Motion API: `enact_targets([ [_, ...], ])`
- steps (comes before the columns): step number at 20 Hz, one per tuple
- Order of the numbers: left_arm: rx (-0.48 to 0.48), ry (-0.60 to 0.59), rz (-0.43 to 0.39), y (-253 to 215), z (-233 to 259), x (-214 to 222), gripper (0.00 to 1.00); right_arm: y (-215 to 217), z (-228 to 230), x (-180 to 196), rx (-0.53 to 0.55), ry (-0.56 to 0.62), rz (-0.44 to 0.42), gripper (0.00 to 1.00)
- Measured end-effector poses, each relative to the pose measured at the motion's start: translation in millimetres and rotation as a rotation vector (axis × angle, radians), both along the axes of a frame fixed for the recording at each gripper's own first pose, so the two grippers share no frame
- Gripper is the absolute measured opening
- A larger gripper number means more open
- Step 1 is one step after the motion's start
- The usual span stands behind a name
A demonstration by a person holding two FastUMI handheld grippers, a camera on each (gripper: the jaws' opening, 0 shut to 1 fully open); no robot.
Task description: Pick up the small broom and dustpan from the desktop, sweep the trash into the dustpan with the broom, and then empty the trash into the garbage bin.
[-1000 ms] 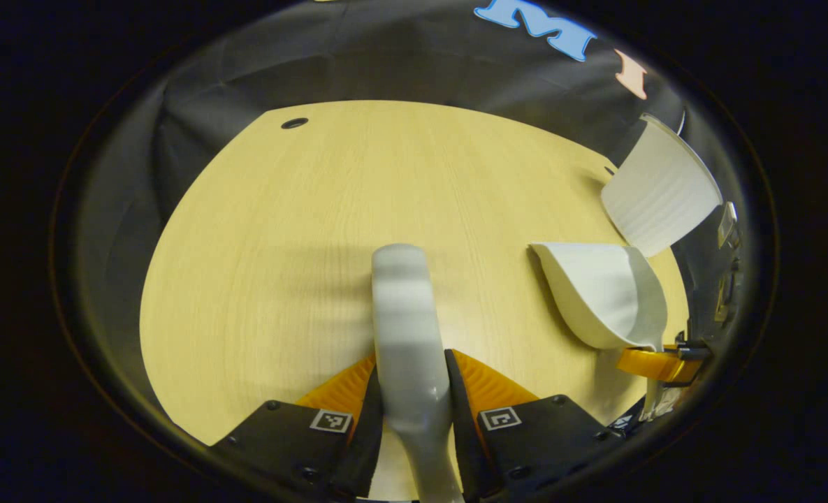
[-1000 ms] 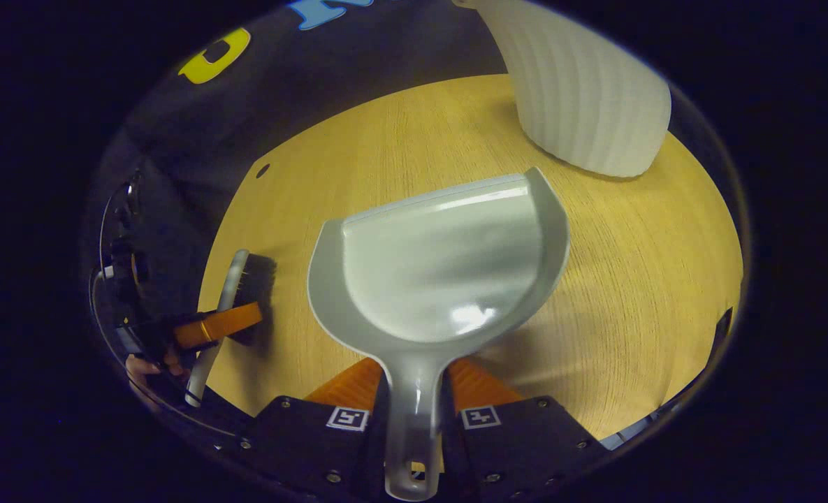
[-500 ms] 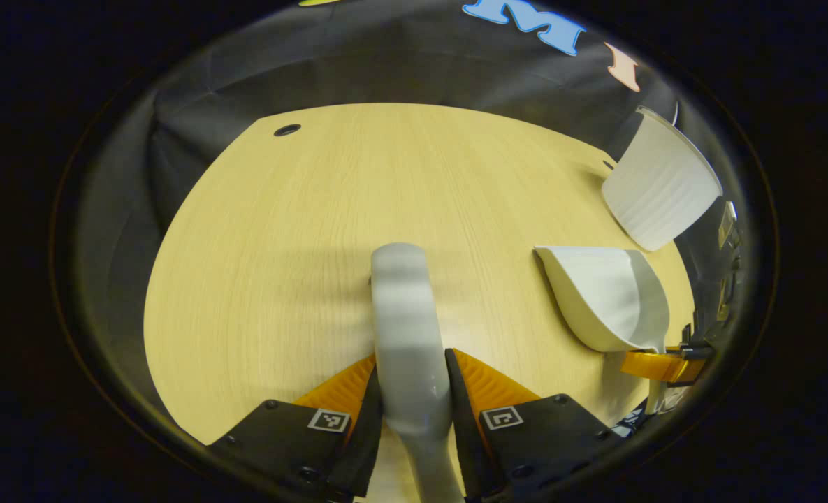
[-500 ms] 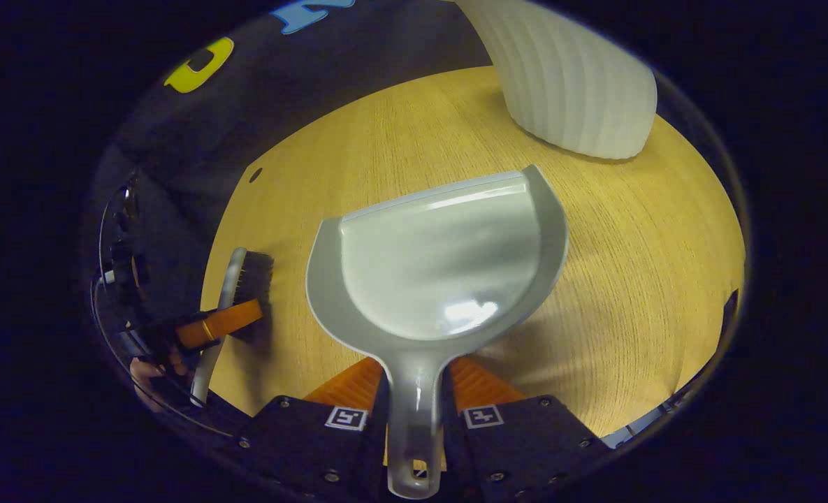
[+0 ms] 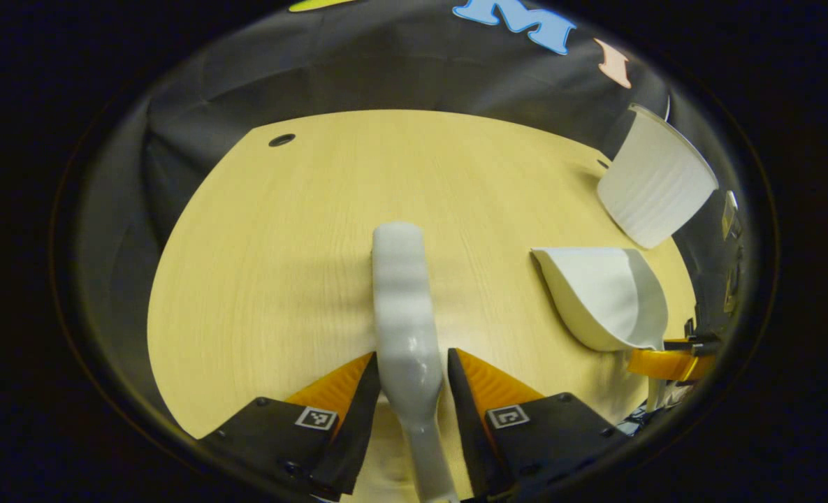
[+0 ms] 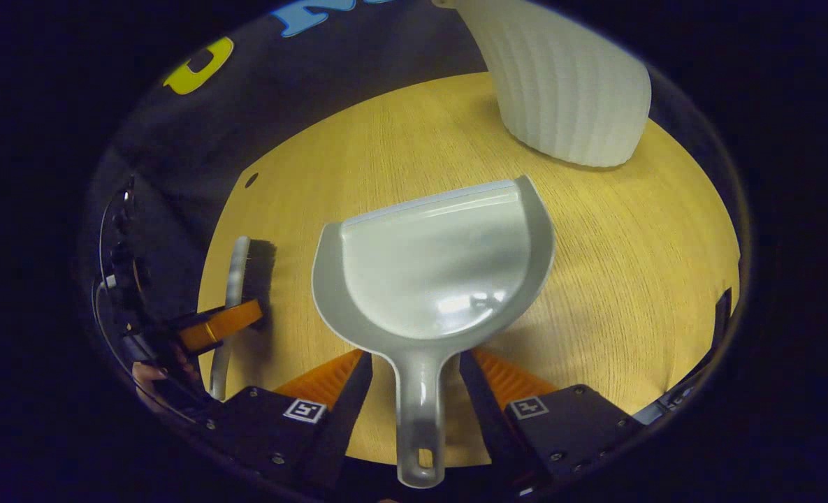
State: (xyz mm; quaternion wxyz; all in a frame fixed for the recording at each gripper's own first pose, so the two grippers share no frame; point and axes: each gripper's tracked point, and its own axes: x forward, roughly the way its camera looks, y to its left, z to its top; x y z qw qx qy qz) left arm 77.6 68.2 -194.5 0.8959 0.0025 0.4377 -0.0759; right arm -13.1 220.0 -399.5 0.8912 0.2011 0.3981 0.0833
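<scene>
The right gripper [image 6: 414, 367] has its fingers spread, clear of the grey plastic dustpan's [image 6: 434, 269] handle; the pan lies flat on the pale wooden desktop [image 6: 630, 279], long axis straight ahead, mouth pointing away toward the white ribbed garbage bin [image 6: 567, 91]. The left gripper [image 5: 410, 370] is parted around the grey-backed small broom [image 5: 401, 293], which lies lengthwise ahead. Withdrawing carelessly could nudge either loose tool askew.

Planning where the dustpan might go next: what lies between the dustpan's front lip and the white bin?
Nothing: in the right gripper view, bare wooden desktop separates the dustpan from the bin.
</scene>
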Motion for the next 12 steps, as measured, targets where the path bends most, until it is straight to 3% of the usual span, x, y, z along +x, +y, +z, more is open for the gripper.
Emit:
enact_targets([
  [2,-0.009,-0.009,0.006,-1.5,4.9,-5.1,0.76,-4.5,3.1,-0.7,-0.015,-0.003,-0.002,0.95],
  [3,-0.003,-0.018,0.010,2.3,8.3,-7.2,0.80,-5.8,5.7,-1.1,-0.018,-0.009,-0.003,0.95],
  [4,0.007,-0.026,0.015,5.2,11.9,-8.4,0.92,-7.3,7.7,-0.5,-0.019,-0.017,-0.006,0.96],
  [6,0.023,-0.071,0.019,10.0,26.2,-9.8,0.98,-9.7,12.4,-1.6,-0.021,-0.031,0.011,0.96],
  [9,0.038,-0.182,0.023,17.4,59.7,-18.6,0.96,-21.3,28.1,-0.7,-0.062,-0.094,0.024,0.96],
  [12,0.048,-0.332,0.049,21.9,105.5,-21.1,0.96,-39.8,62.2,2.1,-0.136,-0.230,0.047,0.96],
])
